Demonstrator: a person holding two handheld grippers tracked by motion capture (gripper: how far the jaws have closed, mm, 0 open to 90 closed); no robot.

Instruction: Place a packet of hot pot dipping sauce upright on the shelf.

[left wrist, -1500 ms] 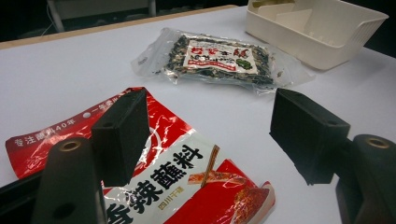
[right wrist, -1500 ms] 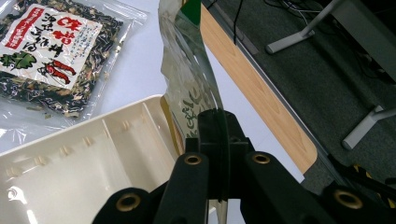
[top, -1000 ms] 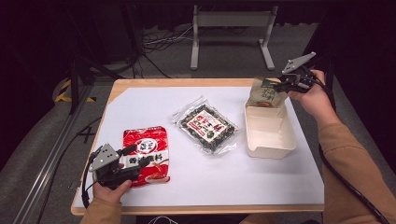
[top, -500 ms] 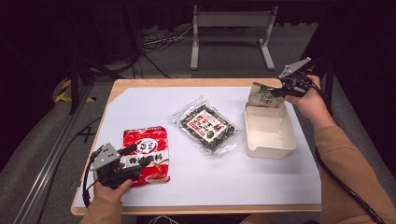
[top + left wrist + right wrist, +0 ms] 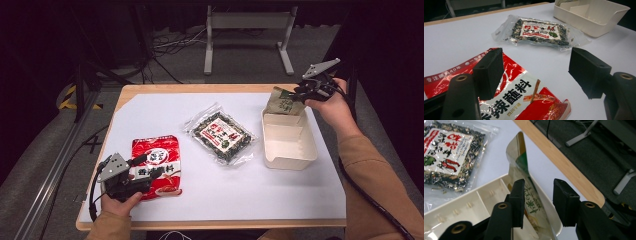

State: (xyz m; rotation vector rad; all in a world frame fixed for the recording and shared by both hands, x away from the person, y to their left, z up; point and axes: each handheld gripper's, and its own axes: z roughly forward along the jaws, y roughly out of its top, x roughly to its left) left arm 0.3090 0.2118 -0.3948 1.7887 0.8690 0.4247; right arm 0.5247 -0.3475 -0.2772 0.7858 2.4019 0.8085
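Cream plastic bin [image 5: 289, 159] sat under our right tongs [image 5: 537, 202], whose jaws stood slightly apart around a green-and-tan pouch [image 5: 524, 177] leaning upright on the bin's far wall; one jaw touched it, and we could not tell if it was truly held. Our left tongs [image 5: 536, 75] hung wide open and empty over the red sauce packet [image 5: 519, 100], the clear seaweed bag [image 5: 539, 32] beyond them on the tabletop [image 5: 150, 115]. We judged the tilted pouch might topple outside the bin.

Looks like a lab or studio: dark surroundings, loose cables [image 5: 172, 42] across grey floor [image 5: 240, 70], a metal stand [image 5: 247, 37], and one white-covered tabletop [image 5: 165, 107] under bright light.
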